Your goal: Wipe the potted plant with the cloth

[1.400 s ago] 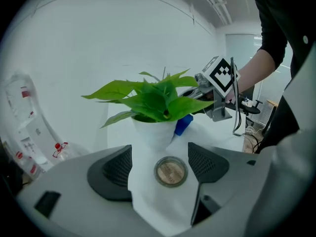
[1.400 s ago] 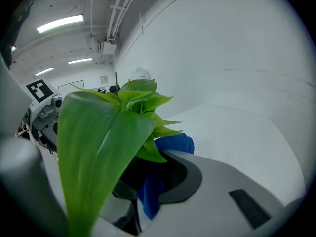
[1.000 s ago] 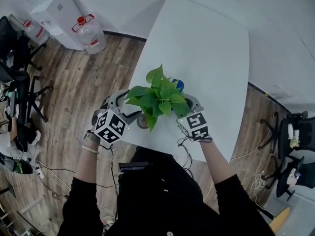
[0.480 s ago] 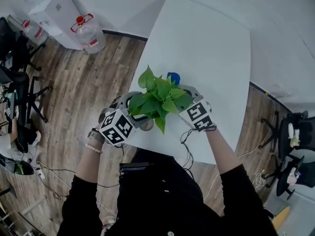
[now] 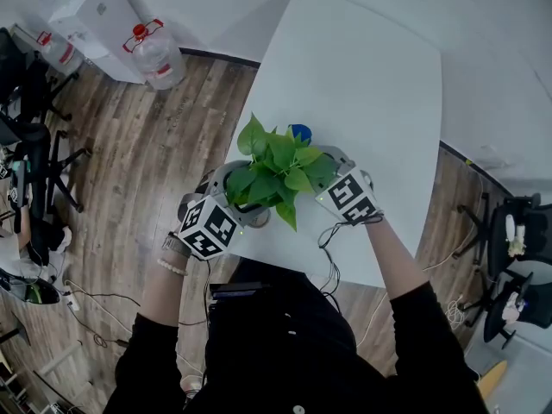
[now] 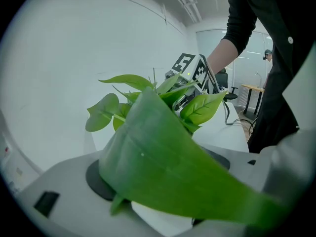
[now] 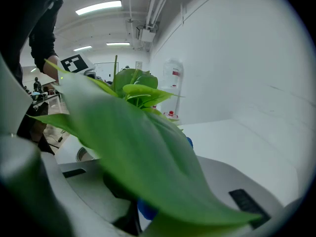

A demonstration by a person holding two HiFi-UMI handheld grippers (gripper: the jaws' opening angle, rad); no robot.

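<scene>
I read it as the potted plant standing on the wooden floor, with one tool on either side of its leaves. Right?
No. The head view shows the potted plant standing on the white table, not on the wooden floor. The left tool and right tool do sit on either side of its leaves.

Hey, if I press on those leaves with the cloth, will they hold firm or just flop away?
Likely floppy: the leaves look thin and broad, so they'd probably bend aside rather than resist. The plant is possibly top-heavy too: the leaves spread well wider than the pot, so a hard sideways shove might tip it.
</scene>
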